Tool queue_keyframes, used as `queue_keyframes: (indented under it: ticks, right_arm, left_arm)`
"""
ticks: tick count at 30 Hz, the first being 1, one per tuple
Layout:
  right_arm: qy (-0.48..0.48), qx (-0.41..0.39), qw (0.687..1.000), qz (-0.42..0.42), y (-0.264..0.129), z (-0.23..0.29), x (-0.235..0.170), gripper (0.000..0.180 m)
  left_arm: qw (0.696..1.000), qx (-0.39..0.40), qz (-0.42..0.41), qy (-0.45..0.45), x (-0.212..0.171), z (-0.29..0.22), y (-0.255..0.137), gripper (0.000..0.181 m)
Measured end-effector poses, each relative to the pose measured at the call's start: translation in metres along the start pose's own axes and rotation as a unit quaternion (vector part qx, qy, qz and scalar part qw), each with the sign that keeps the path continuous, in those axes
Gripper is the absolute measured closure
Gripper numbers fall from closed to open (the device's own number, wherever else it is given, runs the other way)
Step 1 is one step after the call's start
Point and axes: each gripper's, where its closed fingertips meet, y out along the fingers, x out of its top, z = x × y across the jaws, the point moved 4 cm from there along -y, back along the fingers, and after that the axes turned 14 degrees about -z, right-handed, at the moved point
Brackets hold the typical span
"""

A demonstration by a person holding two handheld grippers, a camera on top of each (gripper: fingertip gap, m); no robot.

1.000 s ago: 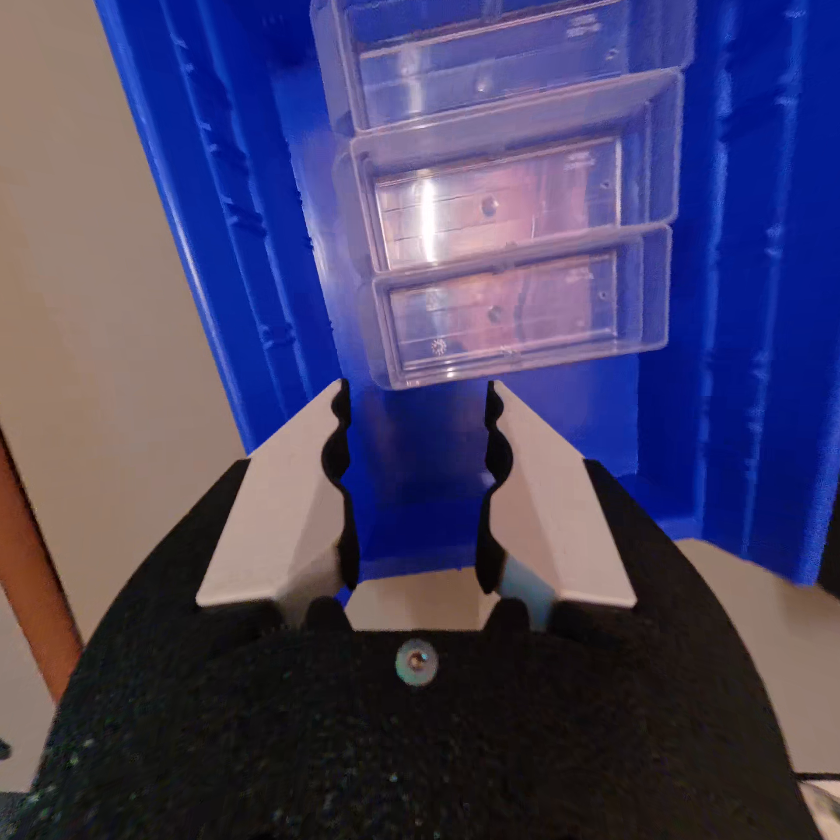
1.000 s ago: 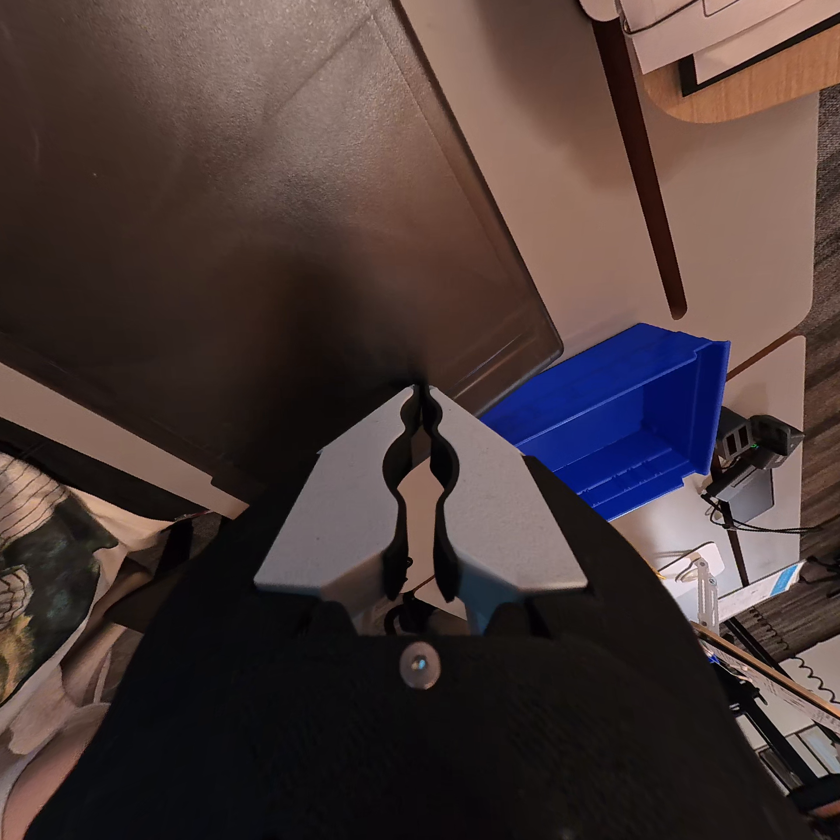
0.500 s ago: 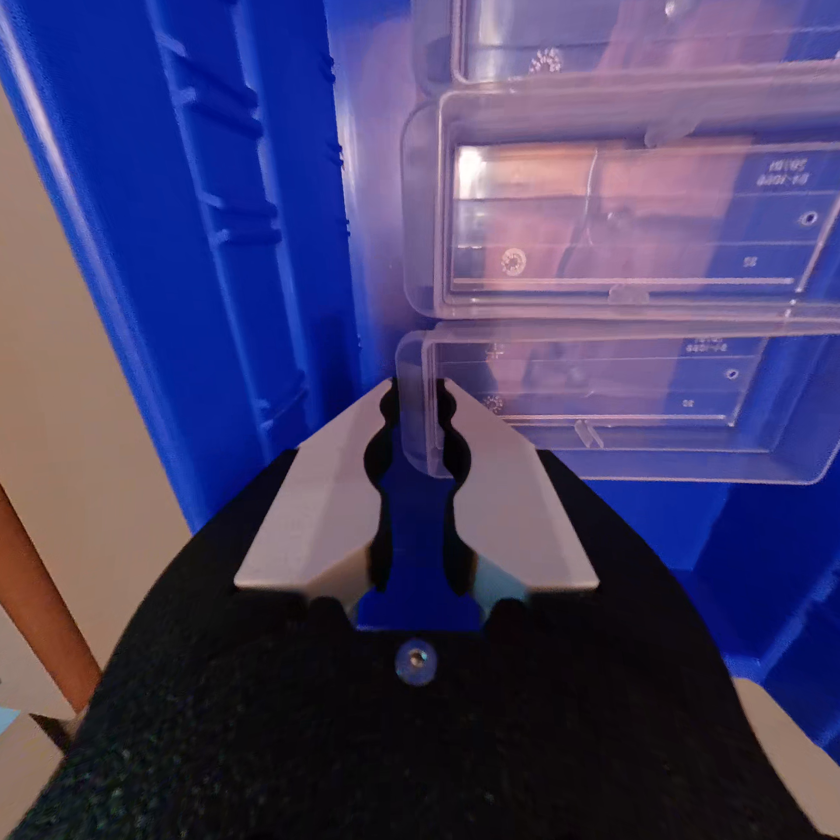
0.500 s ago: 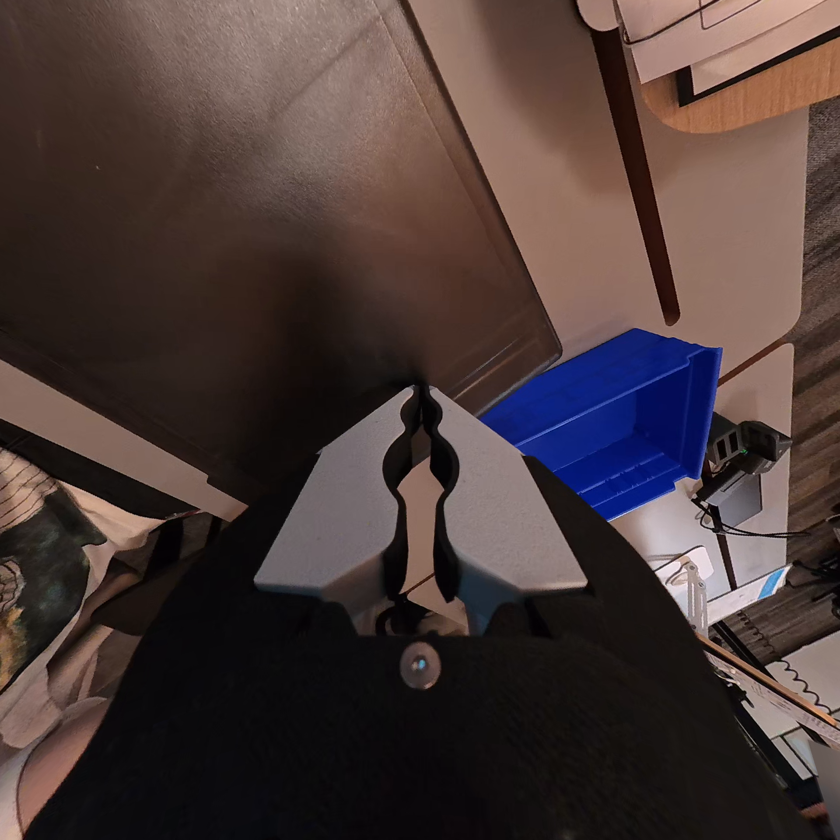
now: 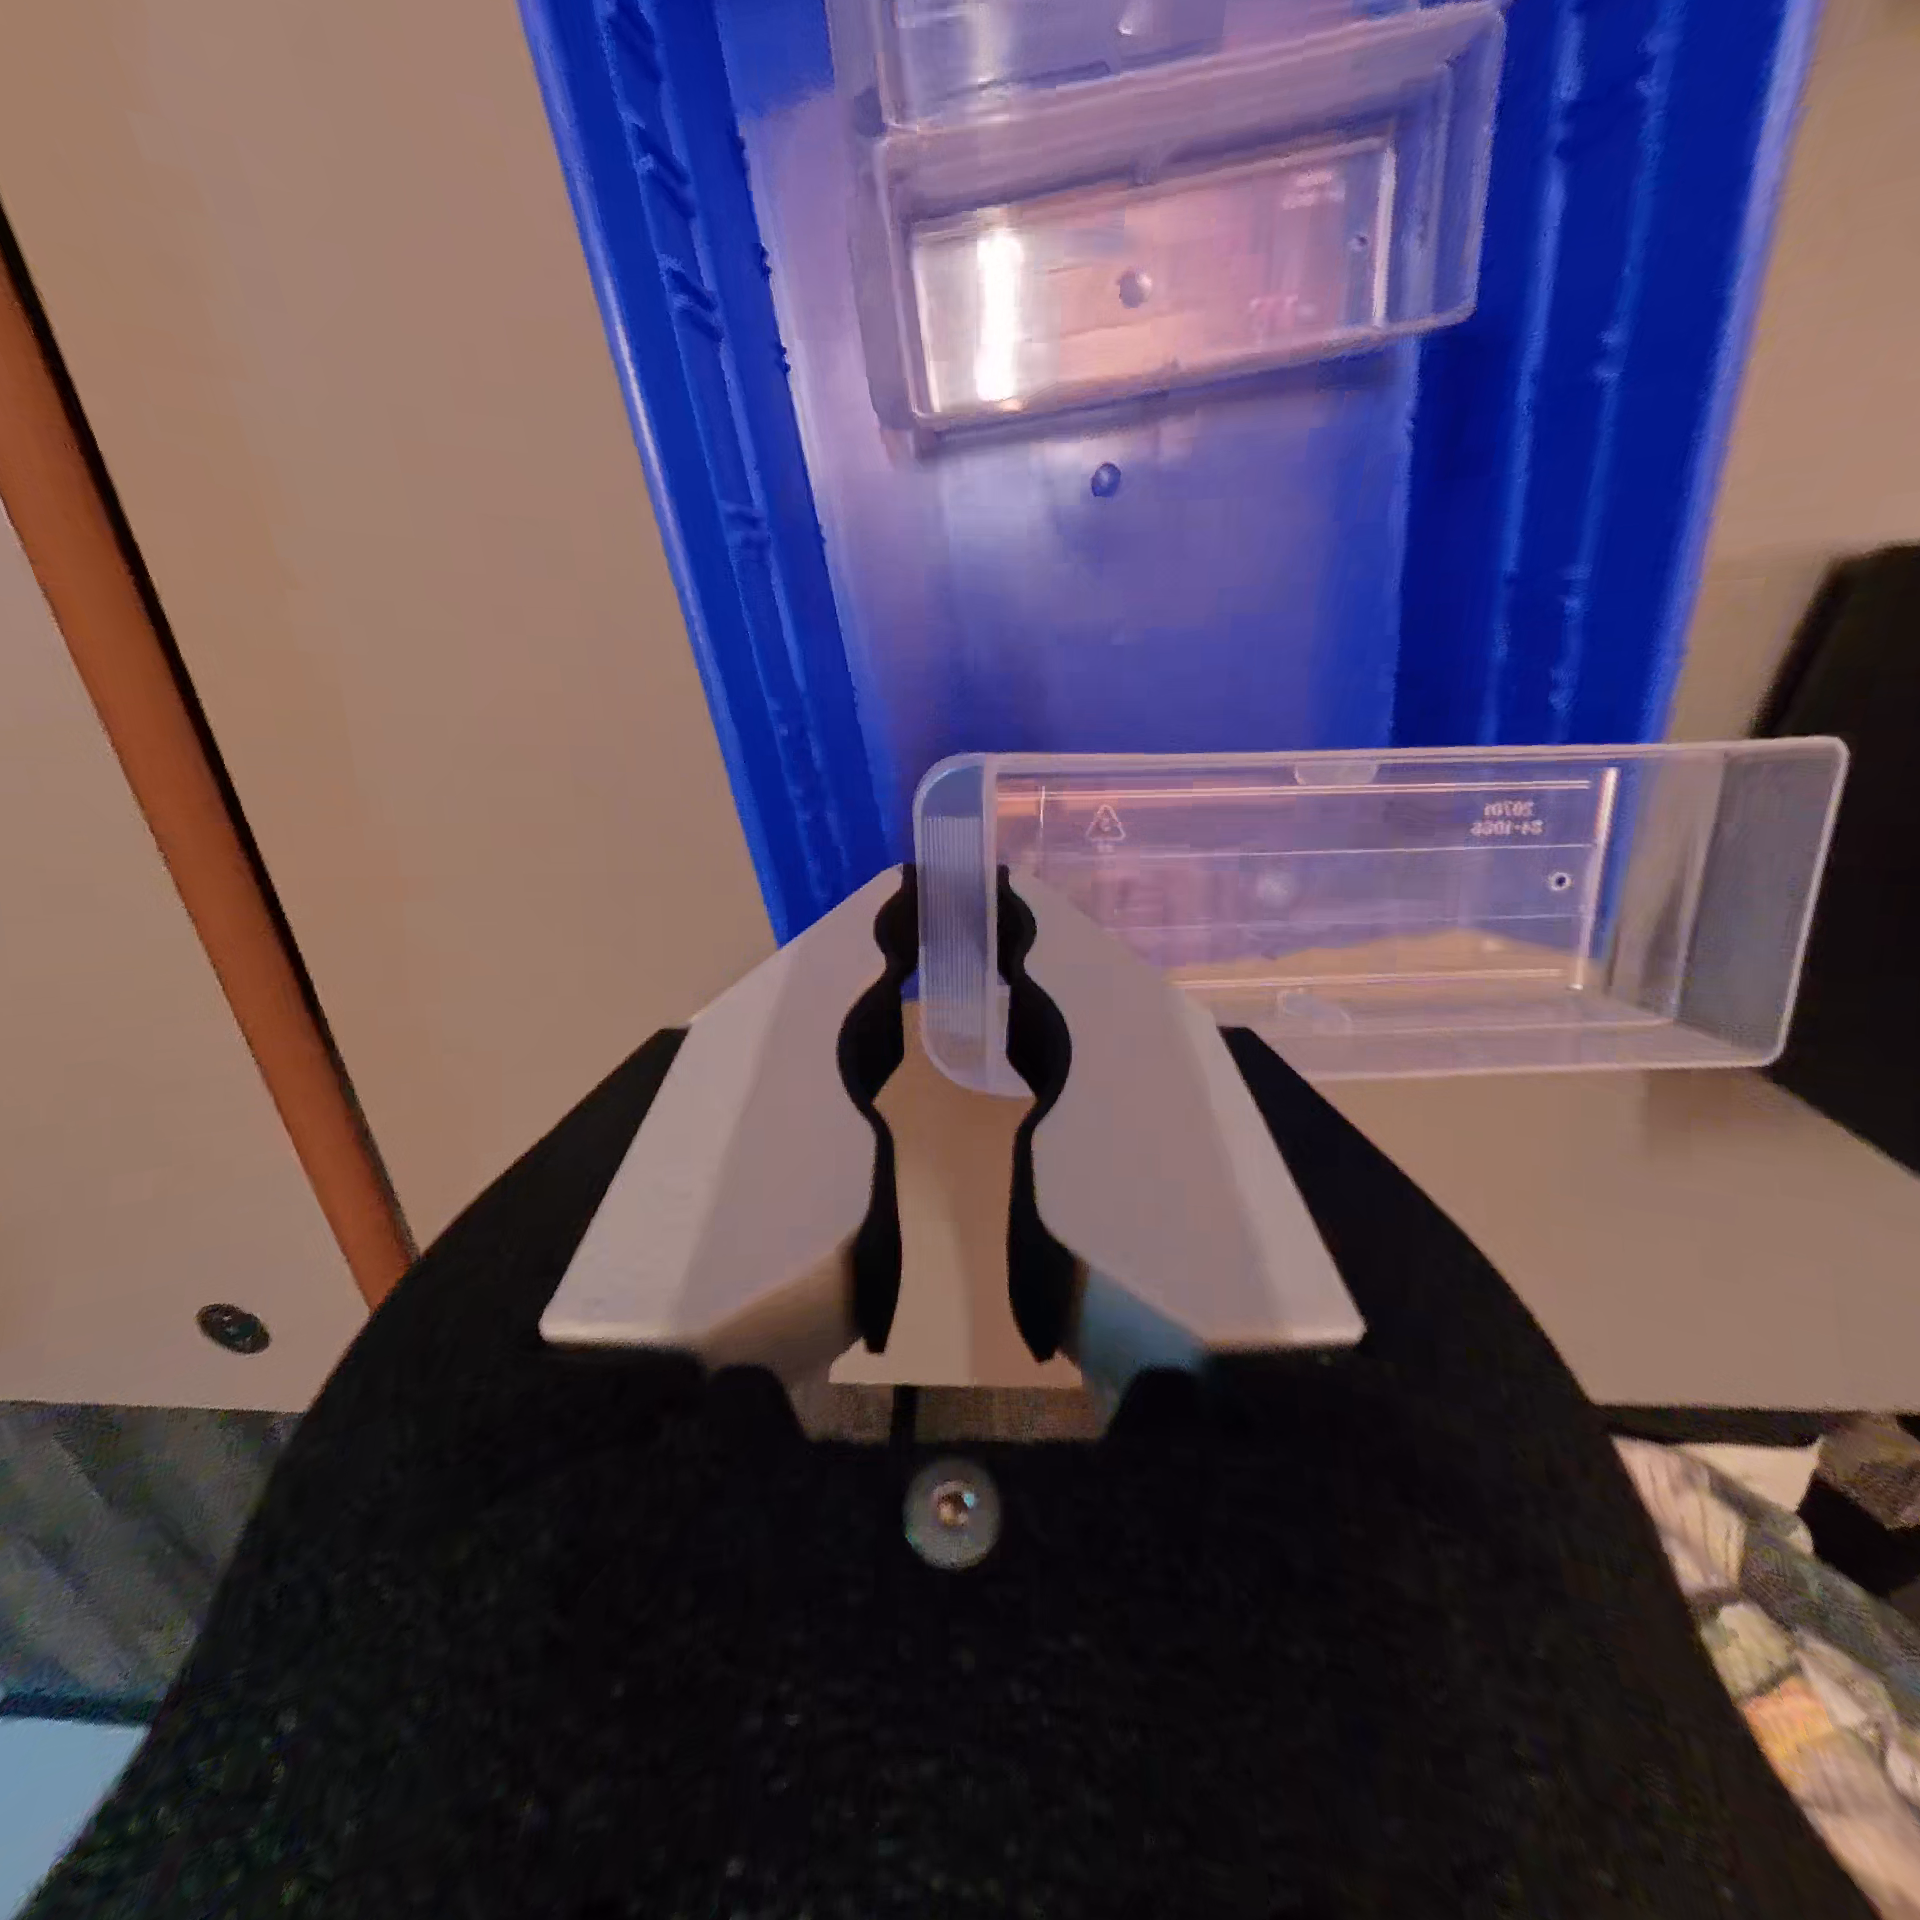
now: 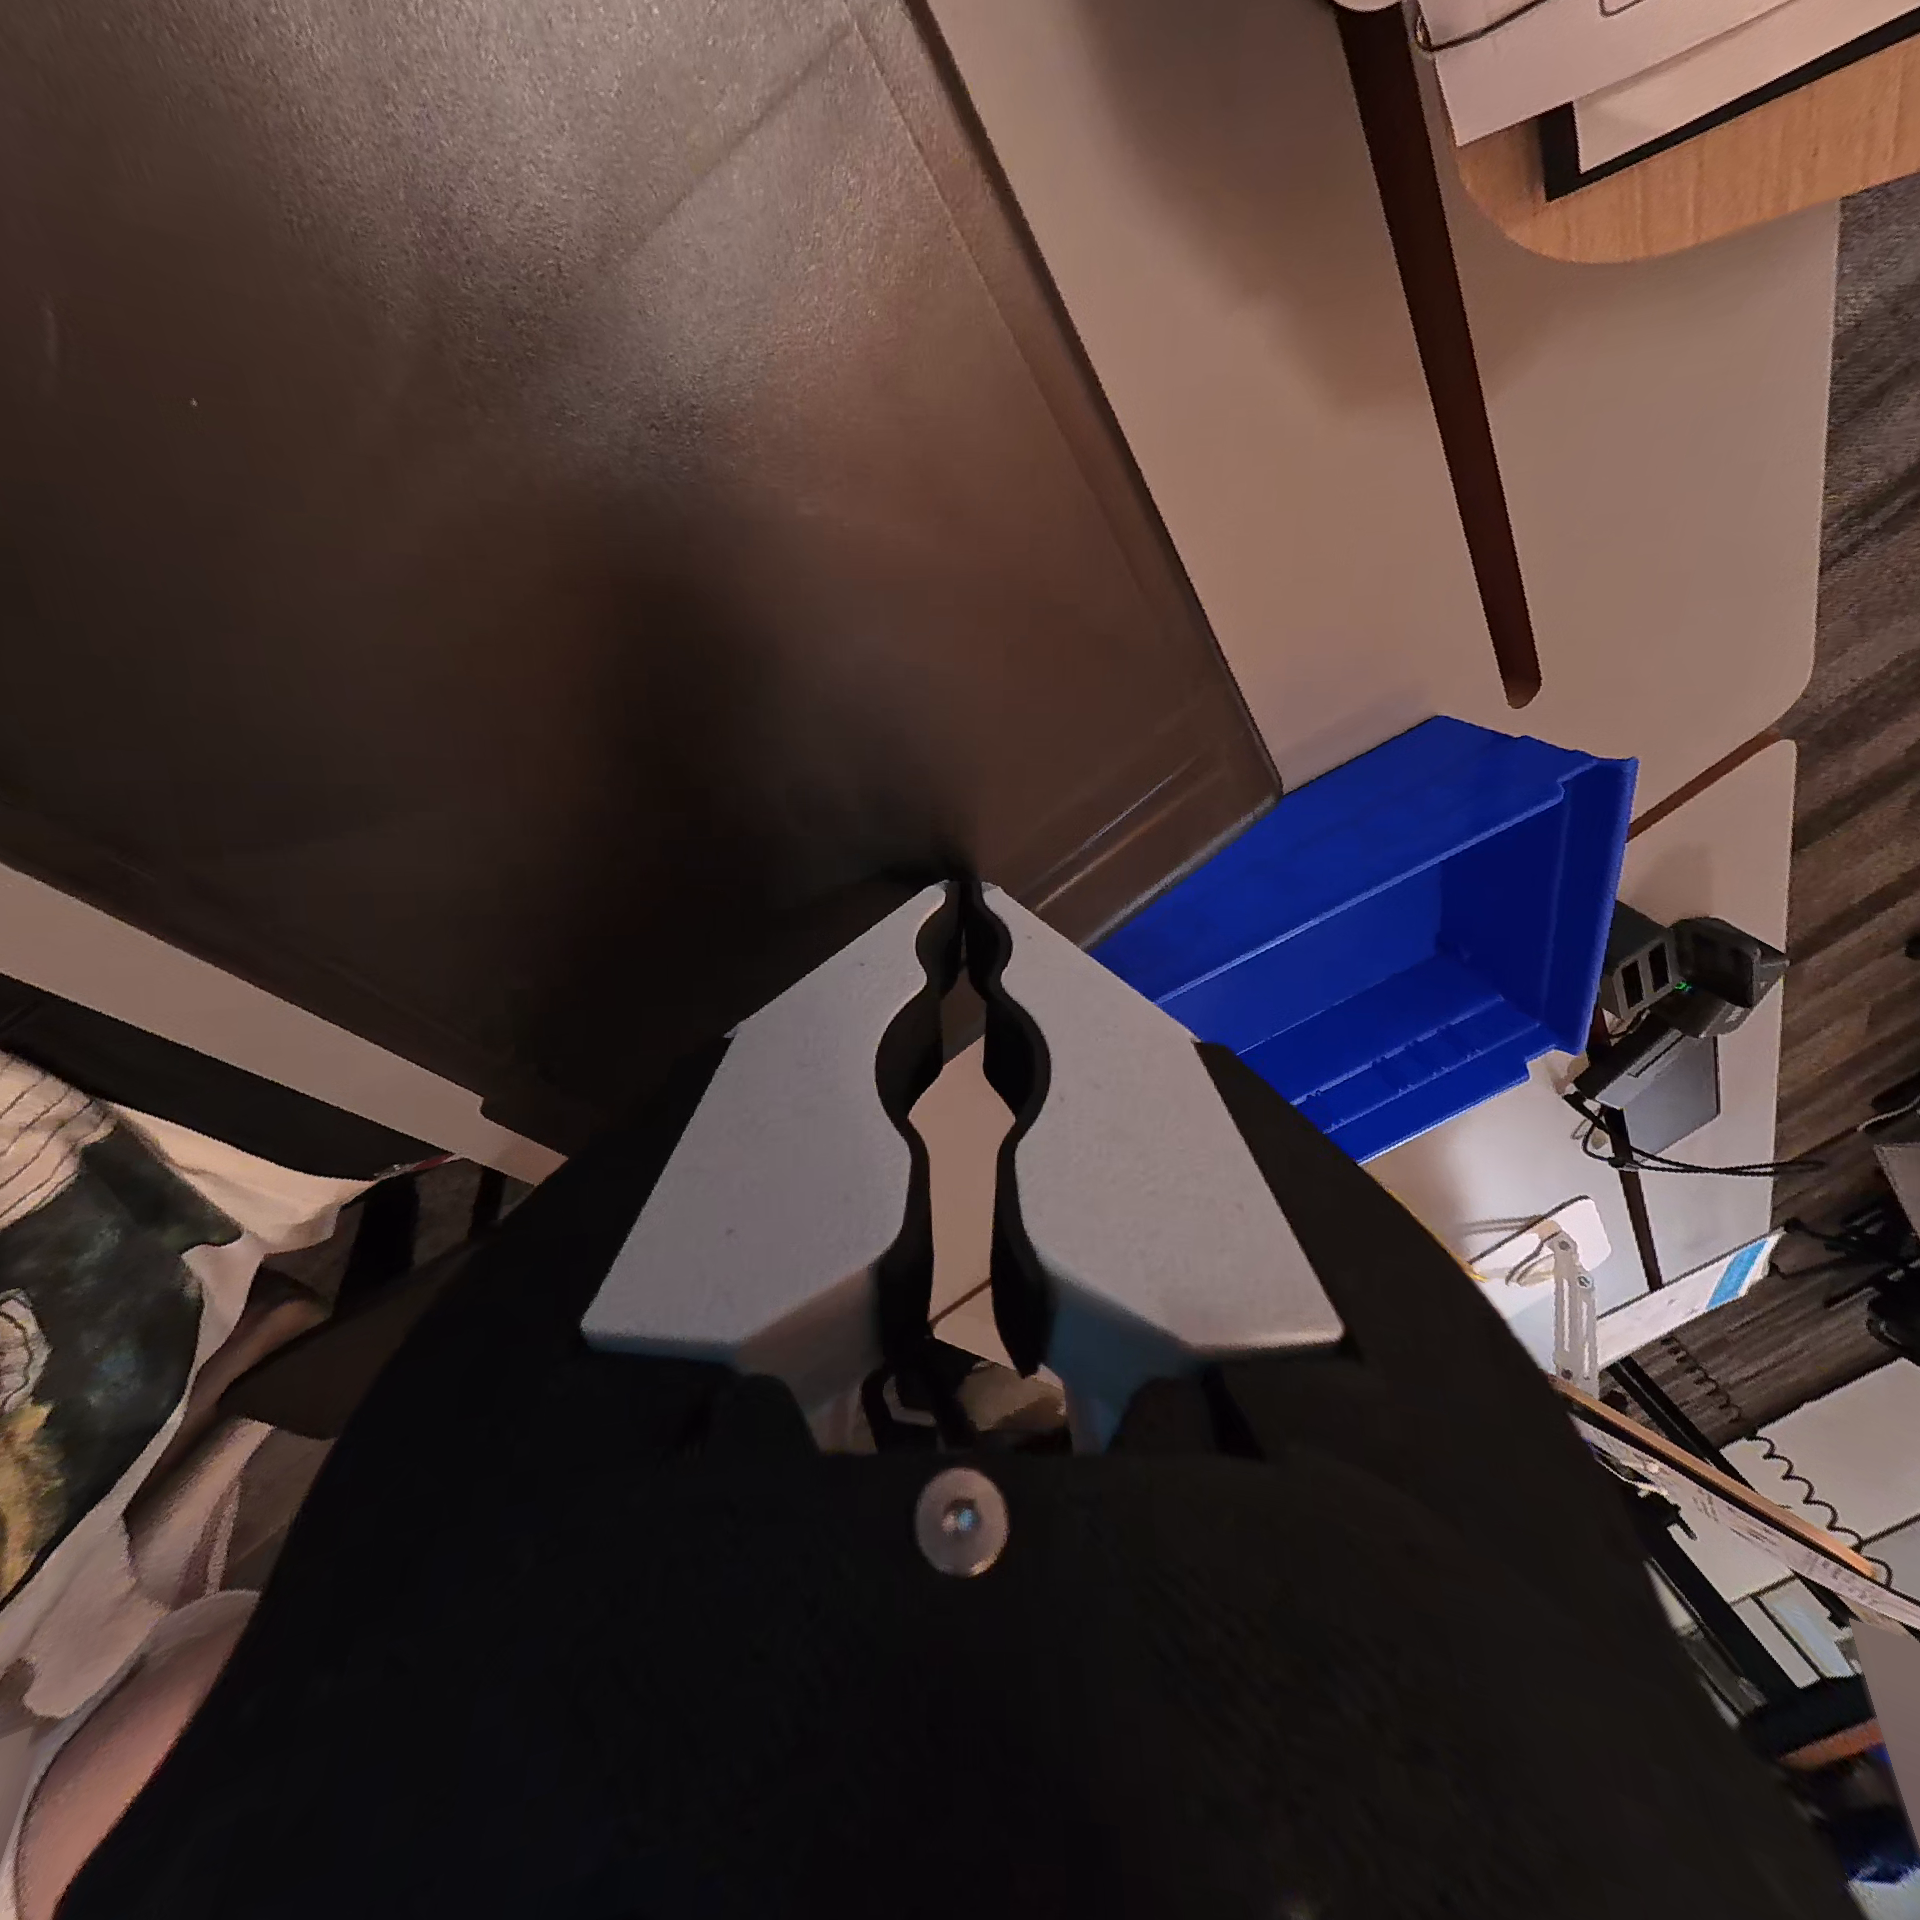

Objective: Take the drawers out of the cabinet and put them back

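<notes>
My left gripper (image 5: pixel 956 883) is shut on the ribbed front tab of a clear plastic drawer (image 5: pixel 1371 914) and holds it out in front of a blue bin (image 5: pixel 1039 623). Other clear drawers (image 5: pixel 1143 281) lie inside the blue bin. My right gripper (image 6: pixel 964 904) is shut with its tips against the edge of a large black cabinet (image 6: pixel 520 468), which fills the right wrist view. I cannot tell whether it pinches the edge. The blue bin also shows in the right wrist view (image 6: pixel 1403 935), beyond the cabinet's corner.
The pale table (image 5: pixel 364 623) has a brown strip (image 5: pixel 177 779) at the left. In the right wrist view a small black device with cables (image 6: pixel 1683 997) lies past the bin, and patterned cloth (image 6: pixel 94 1299) shows at the lower left.
My left gripper closed on the nearest clear drawer's tab and pulled it back out of the blue bin. The right gripper has stayed shut against the cabinet.
</notes>
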Motion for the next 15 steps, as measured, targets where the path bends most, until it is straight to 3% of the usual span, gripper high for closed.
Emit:
queue_keyframes:
  ticks: [6, 10, 15]
  right_arm:
    - [0.009, 0.01, 1.0, -0.01, 0.0, -0.001, -0.001, 0.18]
    - [0.008, 0.007, 1.0, -0.009, 0.0, -0.001, -0.001, 0.18]
    - [0.002, -0.002, 1.0, -0.004, 0.0, 0.0, 0.0, 0.18]
  left_arm:
    - [0.992, -0.113, -0.006, 0.064, -0.05, -0.059, -0.04, 0.17]
    - [0.985, -0.136, 0.016, 0.103, -0.111, -0.095, -0.038, 0.17]
    - [0.978, -0.184, 0.042, 0.085, -0.177, -0.129, -0.021, 0.17]
